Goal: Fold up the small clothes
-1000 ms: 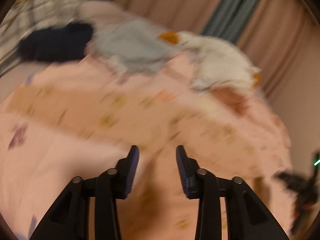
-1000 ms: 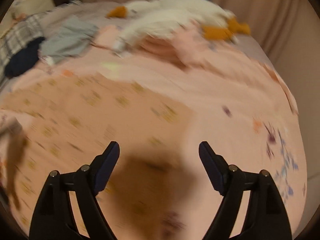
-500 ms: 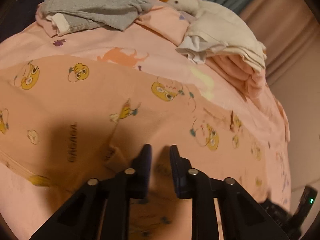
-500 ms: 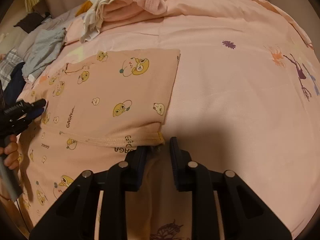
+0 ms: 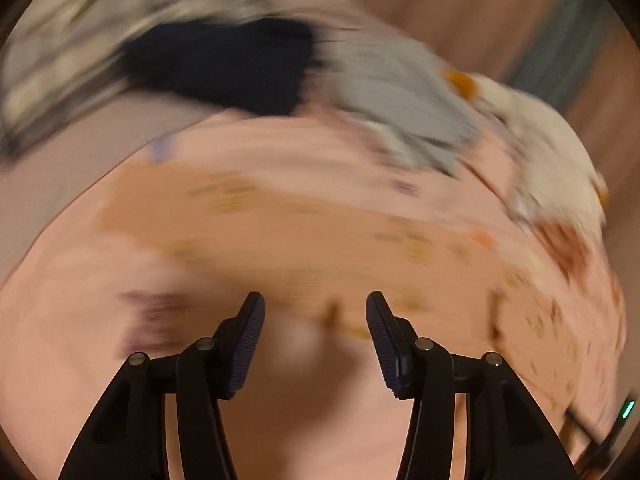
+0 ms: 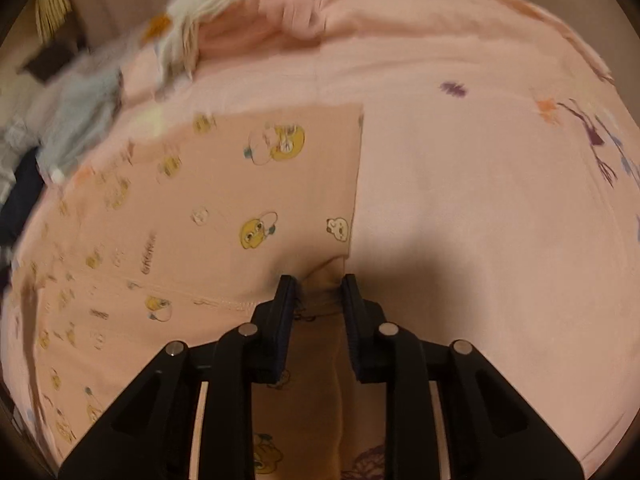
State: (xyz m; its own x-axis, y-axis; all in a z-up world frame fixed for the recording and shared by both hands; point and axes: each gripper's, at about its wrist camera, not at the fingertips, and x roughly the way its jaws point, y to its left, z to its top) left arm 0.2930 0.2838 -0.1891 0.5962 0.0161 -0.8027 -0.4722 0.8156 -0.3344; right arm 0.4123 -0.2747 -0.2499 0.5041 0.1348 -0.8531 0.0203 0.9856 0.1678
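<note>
A pink garment with yellow cartoon prints [image 6: 224, 208] lies spread on the pink bedsheet [image 6: 480, 220], partly folded over itself. My right gripper [image 6: 319, 286] stands at the garment's near right corner with its jaws narrowly apart and a bunch of the fabric between them. In the blurred left wrist view the same garment [image 5: 320, 240] lies ahead. My left gripper [image 5: 315, 312] is open and empty just above the garment's near edge.
A pile of clothes lies at the far side of the bed: a dark navy piece [image 5: 224, 64], a grey one [image 5: 400, 96], white cloth with orange bits [image 5: 540, 136], folded pink cloth [image 6: 260, 28]. A curtain [image 5: 460, 8] hangs behind.
My left gripper has opened, let go of the garment and swung back fast. My right gripper has opened a little at the garment's corner, with fabric still between its jaws.
</note>
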